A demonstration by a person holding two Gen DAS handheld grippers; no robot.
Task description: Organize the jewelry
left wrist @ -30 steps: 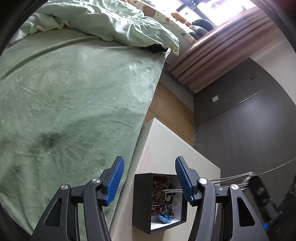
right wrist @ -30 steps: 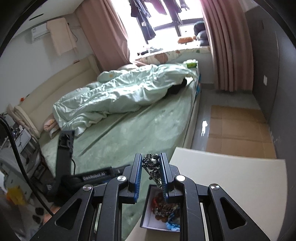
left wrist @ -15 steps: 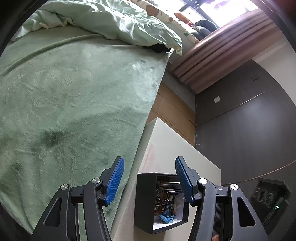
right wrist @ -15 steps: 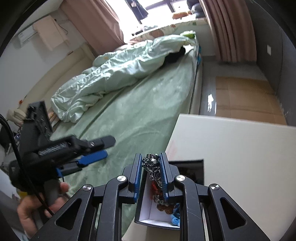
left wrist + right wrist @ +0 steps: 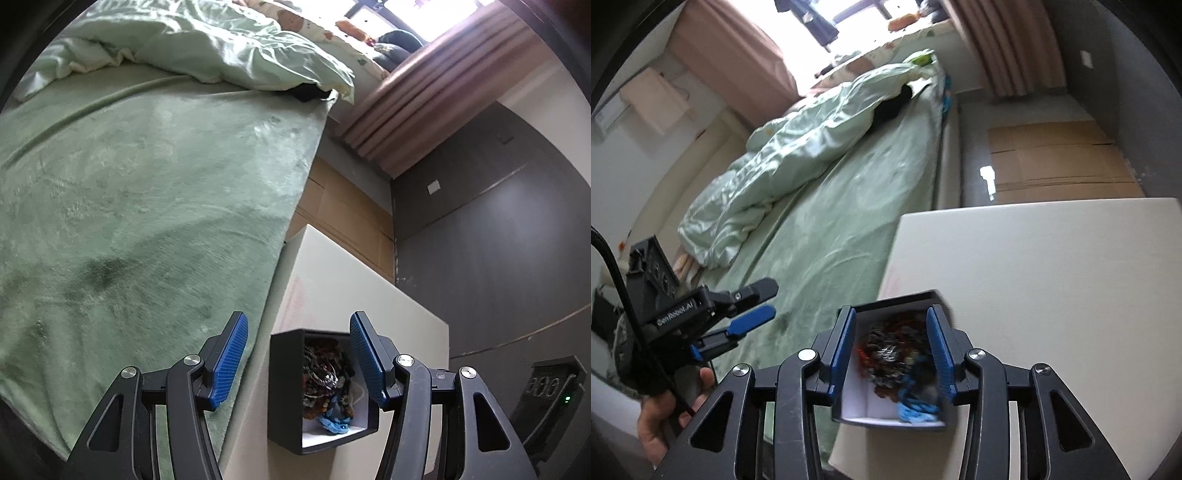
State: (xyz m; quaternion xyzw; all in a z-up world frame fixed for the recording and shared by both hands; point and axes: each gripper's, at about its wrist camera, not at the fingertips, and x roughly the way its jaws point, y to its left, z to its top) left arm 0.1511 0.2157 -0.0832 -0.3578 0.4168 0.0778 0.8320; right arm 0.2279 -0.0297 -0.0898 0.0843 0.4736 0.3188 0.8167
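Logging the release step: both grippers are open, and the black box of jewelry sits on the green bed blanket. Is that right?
Not quite. The black box of jewelry sits on the white table, beside the green bed blanket, not on it; the left wrist view shows this. Both the left gripper and right gripper are indeed open.

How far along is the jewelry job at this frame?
Done: jewelry sits heaped in the black box on the white table. In hand: nothing; the right gripper and left gripper are open. Left: no loose pieces visible.
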